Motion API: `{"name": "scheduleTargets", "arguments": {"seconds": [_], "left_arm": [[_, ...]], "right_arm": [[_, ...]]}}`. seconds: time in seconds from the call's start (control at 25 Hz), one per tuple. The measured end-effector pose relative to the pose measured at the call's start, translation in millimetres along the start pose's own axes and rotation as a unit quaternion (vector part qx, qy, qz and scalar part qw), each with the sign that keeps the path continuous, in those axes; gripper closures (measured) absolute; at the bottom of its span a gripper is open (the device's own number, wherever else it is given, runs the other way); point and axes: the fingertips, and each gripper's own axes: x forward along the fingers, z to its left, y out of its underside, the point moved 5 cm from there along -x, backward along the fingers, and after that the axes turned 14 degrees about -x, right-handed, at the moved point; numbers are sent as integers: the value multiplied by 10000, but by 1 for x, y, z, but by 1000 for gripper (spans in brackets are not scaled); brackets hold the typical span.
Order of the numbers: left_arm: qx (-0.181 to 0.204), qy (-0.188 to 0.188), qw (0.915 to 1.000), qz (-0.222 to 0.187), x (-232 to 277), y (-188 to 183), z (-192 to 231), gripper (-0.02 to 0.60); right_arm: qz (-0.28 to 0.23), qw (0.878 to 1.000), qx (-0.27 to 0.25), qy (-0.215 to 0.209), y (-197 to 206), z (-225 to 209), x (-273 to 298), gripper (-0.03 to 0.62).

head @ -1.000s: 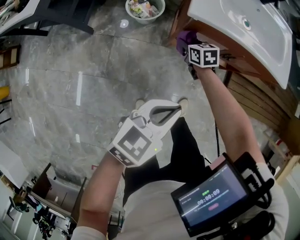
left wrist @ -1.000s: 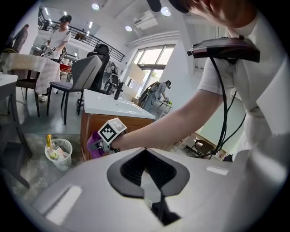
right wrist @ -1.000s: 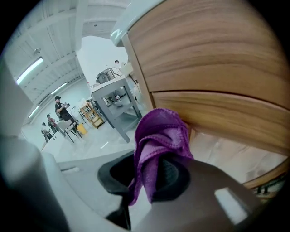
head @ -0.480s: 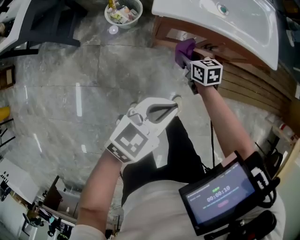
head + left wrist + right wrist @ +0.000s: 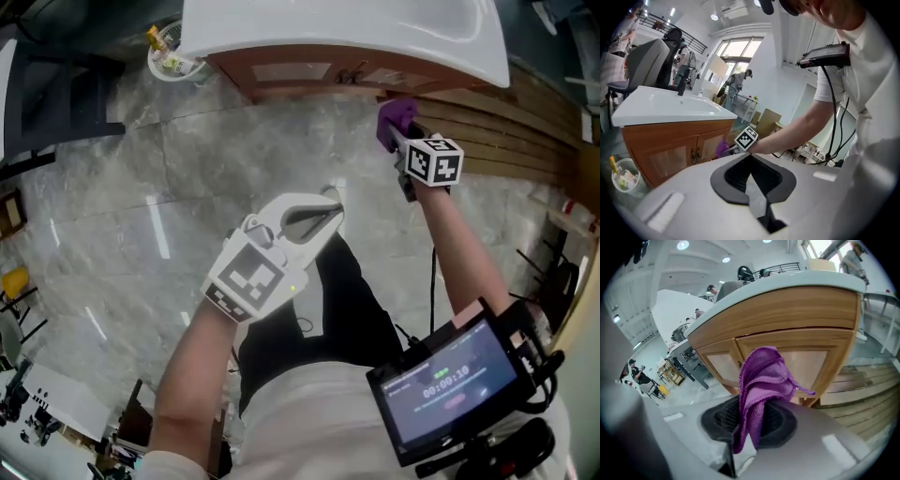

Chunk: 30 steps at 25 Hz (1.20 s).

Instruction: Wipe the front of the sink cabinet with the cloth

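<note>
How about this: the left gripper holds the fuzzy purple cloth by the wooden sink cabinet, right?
No, the right gripper holds the fuzzy purple cloth by the wooden sink cabinet; the right gripper view shows it. The left gripper is shut, empty.

Counted two grippers: left gripper (image 5: 323, 211), right gripper (image 5: 401, 131). Logged two marker cubes, one per gripper: left cube (image 5: 246, 278), right cube (image 5: 434, 159). Tallied one purple cloth (image 5: 394, 114). Noted one sink cabinet (image 5: 281, 73), two doors on its front: nearer door (image 5: 806, 365), farther door (image 5: 719, 366). Recorded one white basin (image 5: 337, 28), one small basket (image 5: 173, 61) on the floor, one screen (image 5: 445, 384) on the right forearm.
</note>
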Motion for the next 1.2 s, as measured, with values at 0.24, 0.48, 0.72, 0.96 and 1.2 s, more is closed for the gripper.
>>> {"name": "scheduleTargets", "arguments": {"seconds": [0.24,0.48,0.72,0.96,1.2], "left_arm": [[53,97,9999,125,67,-17,-17,574],[11,98,9997,226,114,-17,-3,574],[-29,47,9999,140,129,-25,-3,574],[-42,64,9999,126,125,-23,0,575],[-57,52,9999,120,123,-22,1,574]], "right_arm": [[384,9975,195,555,42,-115,-25,511],[560,9948,341,774,58,-192,-1,511],[836,9916,299,936,51,-213,19,511],[716,9948,318,643,43,-182,42,511],[489,9982,258,228,18,-148,60,511]]}}
